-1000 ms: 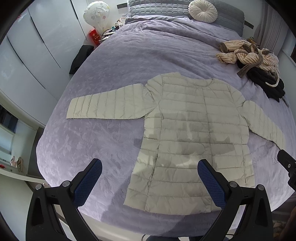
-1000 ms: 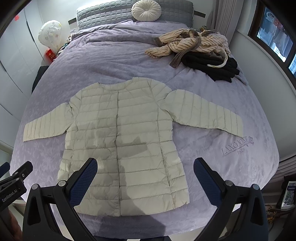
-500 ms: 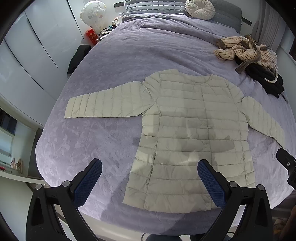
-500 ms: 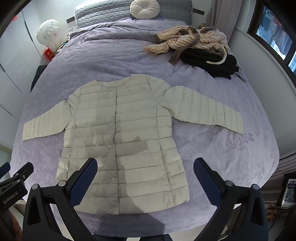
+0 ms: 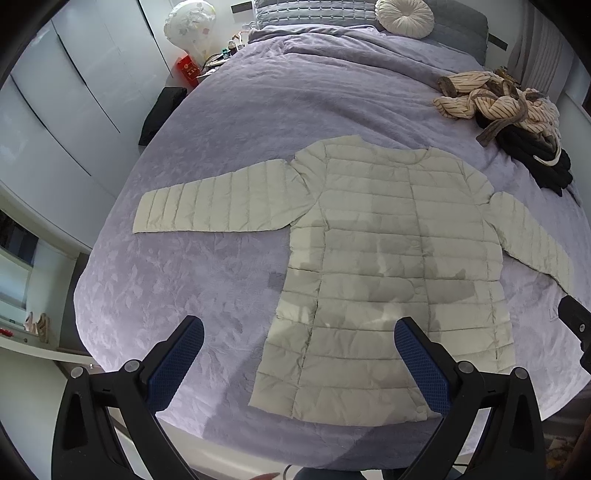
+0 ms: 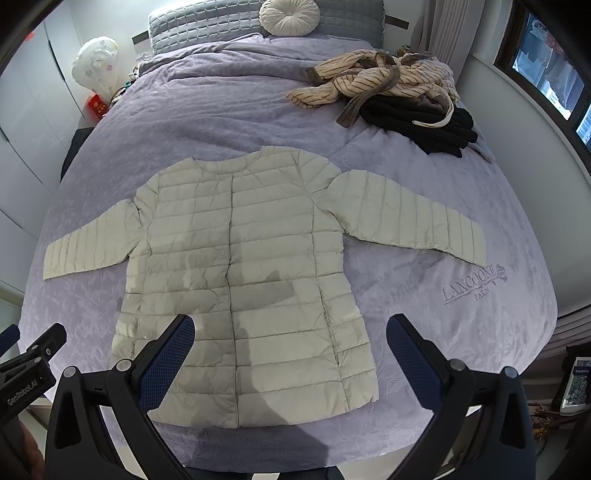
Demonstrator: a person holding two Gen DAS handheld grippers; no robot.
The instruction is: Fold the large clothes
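1. A bedroom, and a wide bed under a lilac quilted bedspread (image 5: 221, 122), with a round cushion (image 6: 289, 16) up at the headboard and white wardrobe doors down the left side
2. Centre stage is the pale quilted jacket (image 6: 240, 280), lying flat and front-up on the bedspread, buttoned shut, both sleeves spread out sideways, hem towards the foot of the bed
3. Off at the far right corner sits a heap of striped and black clothes (image 6: 399, 96), well apart from the jacket
4. The left gripper (image 5: 295, 347) hangs above the hem's left corner, jaws spread wide and holding nothing
5. The right gripper (image 6: 290, 345) hovers over the hem's right half, likewise parted and empty
6. By my read, the folding proper has not begun: this is the line-up before a first grasp
7. The next move calls for each gripper to go out to a sleeve cuff or a side edge, pinch the slippery padded fabric, and carry it across the body
8. Against the frames a second ago, the jacket lies unmoved, but it sits a touch higher and smaller in both views, so the grippers seem to have drawn back or lifted slightly
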